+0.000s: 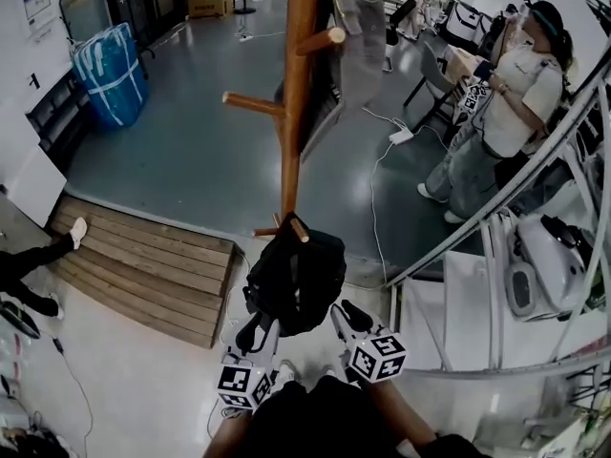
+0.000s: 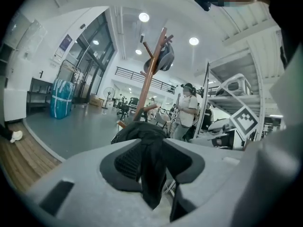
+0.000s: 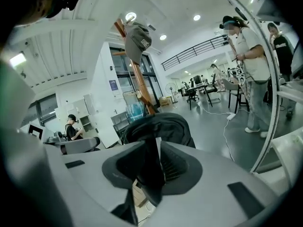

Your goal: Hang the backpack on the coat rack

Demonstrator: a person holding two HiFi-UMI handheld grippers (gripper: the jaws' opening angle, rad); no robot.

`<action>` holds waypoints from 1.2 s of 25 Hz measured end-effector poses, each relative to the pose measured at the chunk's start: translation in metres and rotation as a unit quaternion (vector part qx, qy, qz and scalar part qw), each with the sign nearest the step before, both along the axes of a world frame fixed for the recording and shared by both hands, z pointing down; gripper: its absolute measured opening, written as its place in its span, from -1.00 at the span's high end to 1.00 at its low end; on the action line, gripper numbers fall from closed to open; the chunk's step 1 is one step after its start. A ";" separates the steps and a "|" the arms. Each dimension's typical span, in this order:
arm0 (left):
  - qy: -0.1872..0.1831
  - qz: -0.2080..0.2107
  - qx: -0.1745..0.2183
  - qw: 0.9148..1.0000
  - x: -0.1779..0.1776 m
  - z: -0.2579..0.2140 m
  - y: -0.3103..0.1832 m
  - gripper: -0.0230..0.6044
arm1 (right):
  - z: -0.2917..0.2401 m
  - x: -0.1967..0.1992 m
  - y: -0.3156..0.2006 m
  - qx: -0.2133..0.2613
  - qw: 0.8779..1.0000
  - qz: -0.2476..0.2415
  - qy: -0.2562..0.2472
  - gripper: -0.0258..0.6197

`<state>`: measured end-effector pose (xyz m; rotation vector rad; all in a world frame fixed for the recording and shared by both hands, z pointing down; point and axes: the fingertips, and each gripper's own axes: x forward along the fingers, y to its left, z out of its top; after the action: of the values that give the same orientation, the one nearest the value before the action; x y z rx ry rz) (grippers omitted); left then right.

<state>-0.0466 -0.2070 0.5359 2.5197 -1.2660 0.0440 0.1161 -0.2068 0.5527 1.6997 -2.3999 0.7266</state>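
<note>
Head view, looking steeply down. A wooden coat rack (image 1: 291, 113) runs from the top centre of the frame down to the middle. Side pegs branch off it, and a grey cap (image 1: 363, 36) hangs from an upper one.

A black backpack (image 1: 296, 270) sits just below the centre of the frame, bunched against the foot of the visible pole. A short lower peg (image 1: 299, 229) pokes out right at the bag's top edge. It is not possible to tell whether any loop has gone over that peg.

The left hand-held gripper (image 1: 256, 332) holds the bag's lower left edge and the right hand-held gripper (image 1: 346, 315) its lower right edge. Both are at the bottom centre, side by side and about equally near the rack.

In the left gripper view, the left hand-held gripper (image 2: 151, 145) has its jaws clamped on a fold of black strap that dangles below them. In the right gripper view, the right hand-held gripper (image 3: 157, 148) pinches a similar black strap. Both grip the backpack.

The bag lies up-frame from both tools, between them and the pole, with its long axis running up the frame (roughly in line with the pole). The lower peg is probably the closest target, so the next move is likely to be away from the wearer and upward, to bring the top of the bag over the peg's tip.
</note>
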 end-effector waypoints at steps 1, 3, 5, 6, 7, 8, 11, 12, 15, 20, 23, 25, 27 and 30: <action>0.001 -0.004 0.004 1.000 0.005 -0.003 0.004 0.50 | -0.002 0.003 0.004 0.004 1.000 0.000 -0.001 0.63; 0.001 -0.014 0.013 1.000 0.013 -0.008 0.014 0.61 | -0.006 0.009 0.012 0.011 1.000 -0.002 -0.006 0.72; -0.001 -0.026 0.017 1.000 0.020 -0.013 0.023 0.72 | -0.009 0.013 0.019 0.014 1.000 -0.006 -0.013 0.78; -0.003 -0.031 0.019 0.999 0.023 -0.016 0.027 0.78 | -0.011 0.014 0.022 0.016 1.000 -0.009 -0.016 0.80; -0.005 -0.035 0.022 0.999 0.027 -0.019 0.031 0.81 | -0.013 0.016 0.025 0.018 1.000 -0.012 -0.020 0.81; -0.005 -0.035 0.024 0.999 0.031 -0.021 0.035 0.84 | -0.015 0.018 0.029 0.019 0.999 -0.015 -0.023 0.82; 0.002 -0.038 0.031 0.999 0.047 -0.030 0.051 0.87 | -0.021 0.026 0.042 0.023 0.999 -0.023 -0.022 0.85; 0.002 -0.041 0.032 0.999 0.052 -0.032 0.055 0.87 | -0.024 0.030 0.046 0.025 0.999 -0.024 -0.020 0.86; -0.011 -0.058 0.034 0.998 0.062 -0.038 0.067 0.87 | -0.034 0.041 0.057 0.037 0.999 -0.025 -0.017 0.87; -0.023 -0.084 0.039 0.995 0.064 -0.038 0.084 0.87 | -0.038 0.047 0.077 0.046 0.998 -0.037 -0.022 0.88; -0.020 -0.099 0.036 0.994 0.067 -0.038 0.090 0.87 | -0.034 0.049 0.088 0.044 0.998 -0.047 -0.025 0.88; -0.025 -0.104 0.039 0.993 0.069 -0.038 0.093 0.87 | -0.032 0.050 0.093 0.043 0.997 -0.052 -0.027 0.88; -0.029 -0.106 0.041 0.993 0.071 -0.038 0.095 0.86 | -0.031 0.051 0.097 0.042 0.997 -0.056 -0.026 0.88; -0.028 -0.112 0.042 0.992 0.070 -0.038 0.096 0.86 | -0.031 0.048 0.099 0.039 0.997 -0.065 -0.028 0.88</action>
<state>0.0232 -0.1105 0.4979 2.4434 -1.5960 0.0111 0.1640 -0.1074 0.5220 1.5509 -2.5807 0.6776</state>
